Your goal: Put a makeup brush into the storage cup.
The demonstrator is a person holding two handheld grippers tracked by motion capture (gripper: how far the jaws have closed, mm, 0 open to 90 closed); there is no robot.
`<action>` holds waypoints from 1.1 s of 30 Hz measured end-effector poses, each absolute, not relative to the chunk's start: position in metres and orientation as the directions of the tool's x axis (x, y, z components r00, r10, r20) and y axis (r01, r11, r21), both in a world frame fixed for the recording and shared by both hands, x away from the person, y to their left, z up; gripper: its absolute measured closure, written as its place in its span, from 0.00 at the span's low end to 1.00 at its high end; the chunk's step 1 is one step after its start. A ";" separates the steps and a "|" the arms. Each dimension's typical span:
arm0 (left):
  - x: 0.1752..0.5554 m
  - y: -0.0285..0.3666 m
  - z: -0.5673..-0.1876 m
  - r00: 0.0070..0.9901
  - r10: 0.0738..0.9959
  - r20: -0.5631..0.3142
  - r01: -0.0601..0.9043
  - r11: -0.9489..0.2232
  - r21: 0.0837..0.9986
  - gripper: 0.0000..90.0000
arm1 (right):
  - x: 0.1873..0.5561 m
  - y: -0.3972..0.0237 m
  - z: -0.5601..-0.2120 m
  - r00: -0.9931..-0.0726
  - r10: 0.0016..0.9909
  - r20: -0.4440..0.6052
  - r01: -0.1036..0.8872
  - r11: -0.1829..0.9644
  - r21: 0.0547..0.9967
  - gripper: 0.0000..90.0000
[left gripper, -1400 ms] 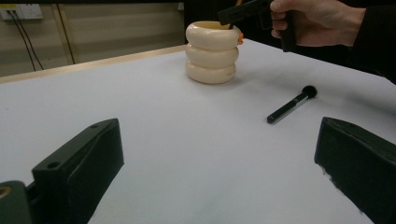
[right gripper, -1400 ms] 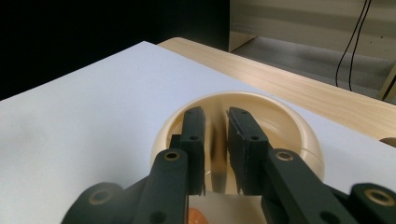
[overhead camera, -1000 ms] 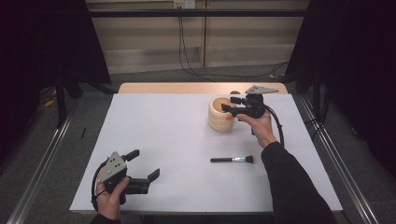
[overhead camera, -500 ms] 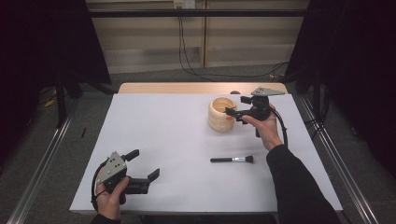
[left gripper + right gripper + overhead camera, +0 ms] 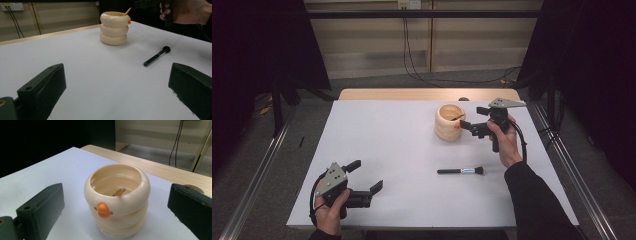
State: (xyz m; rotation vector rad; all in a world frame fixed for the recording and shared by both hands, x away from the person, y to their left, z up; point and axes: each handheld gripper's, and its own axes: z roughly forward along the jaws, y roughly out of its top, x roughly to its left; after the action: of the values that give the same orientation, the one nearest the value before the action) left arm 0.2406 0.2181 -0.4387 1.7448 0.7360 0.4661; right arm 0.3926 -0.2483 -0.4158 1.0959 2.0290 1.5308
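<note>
A cream ringed holder (image 5: 448, 122) with an orange duck beak (image 5: 103, 209) stands at the back right of the white table (image 5: 387, 135). A thin stick (image 5: 119, 191) leans inside it, its tip poking over the rim (image 5: 127, 11). My right gripper (image 5: 470, 120) hangs just right of the holder; its jaws have just been opening and stand wide with nothing between them. In the right gripper view the holder sits ahead of the jaws. A black makeup brush (image 5: 460, 171) lies nearer the front. My left gripper (image 5: 365, 176) rests open and empty at the front left.
A strip of bare wood (image 5: 412, 94) runs along the table's far edge. Metal rails (image 5: 257, 175) flank both sides, and cables (image 5: 409, 45) hang on the wall behind. A small round disc (image 5: 192, 187) lies by the far edge past the holder.
The right gripper was over the holder's mouth; it has drawn back to the right, clear of it, with its jaws wider apart. The stick stays in the holder. The left gripper has kept still.
</note>
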 end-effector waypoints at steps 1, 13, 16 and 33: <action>0.241 0.218 -0.439 0.730 0.682 -0.054 0.238 -0.179 0.955 0.01 | 0.390 -0.250 -0.416 -0.631 0.759 0.163 0.350 0.092 0.932 0.01; 0.240 0.220 -0.439 0.719 0.692 -0.065 0.243 -0.162 0.957 0.01 | 0.367 -0.258 -0.426 -0.629 0.759 0.166 0.348 0.084 0.934 0.01; 0.240 0.220 -0.438 0.718 0.693 -0.062 0.241 -0.165 0.956 0.01 | 0.359 -0.263 -0.426 -0.630 0.757 0.176 0.344 0.069 0.936 0.01; 0.238 0.223 -0.438 0.693 0.718 -0.071 0.243 -0.140 0.960 0.01 | 0.315 -0.281 -0.426 -0.579 0.805 0.129 0.305 0.067 0.950 0.01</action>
State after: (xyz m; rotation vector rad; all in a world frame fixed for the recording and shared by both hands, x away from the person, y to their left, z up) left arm 0.2382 0.2229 -0.4377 1.7055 0.7789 0.4932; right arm 0.3148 -0.2805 -0.4264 1.1016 1.9157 1.5269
